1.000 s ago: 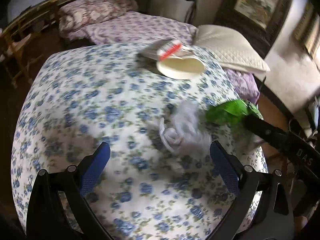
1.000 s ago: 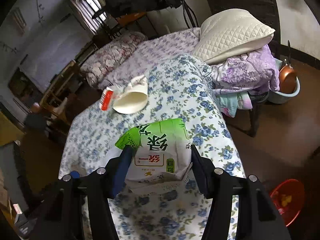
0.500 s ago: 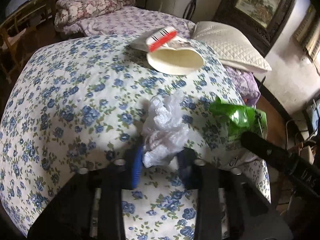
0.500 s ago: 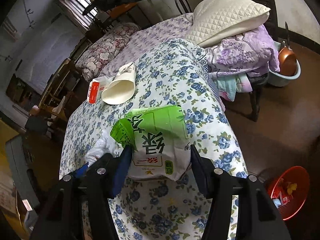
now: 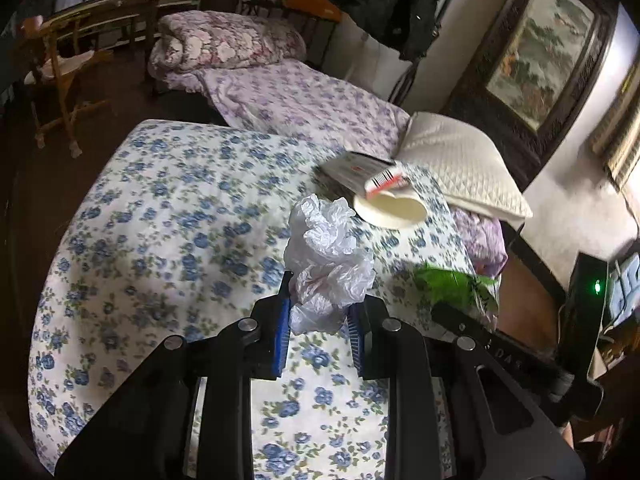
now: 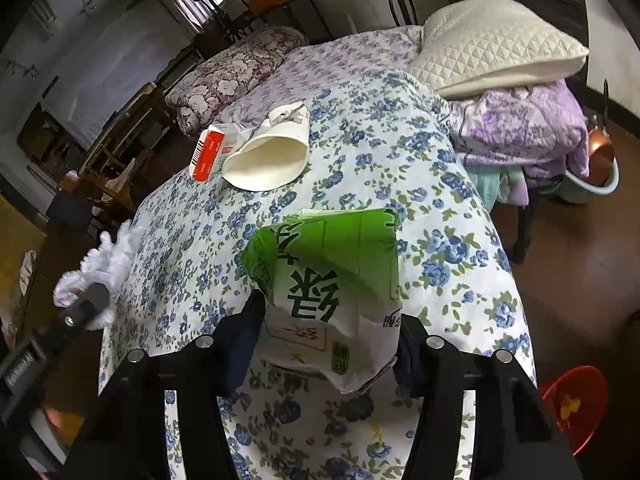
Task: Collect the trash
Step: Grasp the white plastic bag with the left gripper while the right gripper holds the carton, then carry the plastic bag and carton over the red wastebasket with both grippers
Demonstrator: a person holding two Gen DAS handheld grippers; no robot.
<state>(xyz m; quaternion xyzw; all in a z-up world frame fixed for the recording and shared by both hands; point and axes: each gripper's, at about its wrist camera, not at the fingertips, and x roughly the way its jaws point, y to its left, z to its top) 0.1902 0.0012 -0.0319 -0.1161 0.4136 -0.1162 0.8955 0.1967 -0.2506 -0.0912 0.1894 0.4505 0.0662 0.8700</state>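
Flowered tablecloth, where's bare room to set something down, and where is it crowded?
The tablecloth is bare on its wide stretch beside the crumpled plastic bag, toward the wooden chair. It is crowded at the far corner: paper cup, red-striped carton, pillow.

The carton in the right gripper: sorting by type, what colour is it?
Green on top, white below, with dark printed characters: the carton shows best in the right wrist view.

We are seeing the green carton [image 5: 456, 286] only as a blur in the left wrist view, partly covered by the right gripper [image 5: 460, 320]. In the right wrist view, the carton's [image 6: 332, 280] sides are hiding both pads of the right gripper [image 6: 328, 344]. The red basin [image 6: 576, 404] is being cut off by the gripper's frame, its contents too small to tell.
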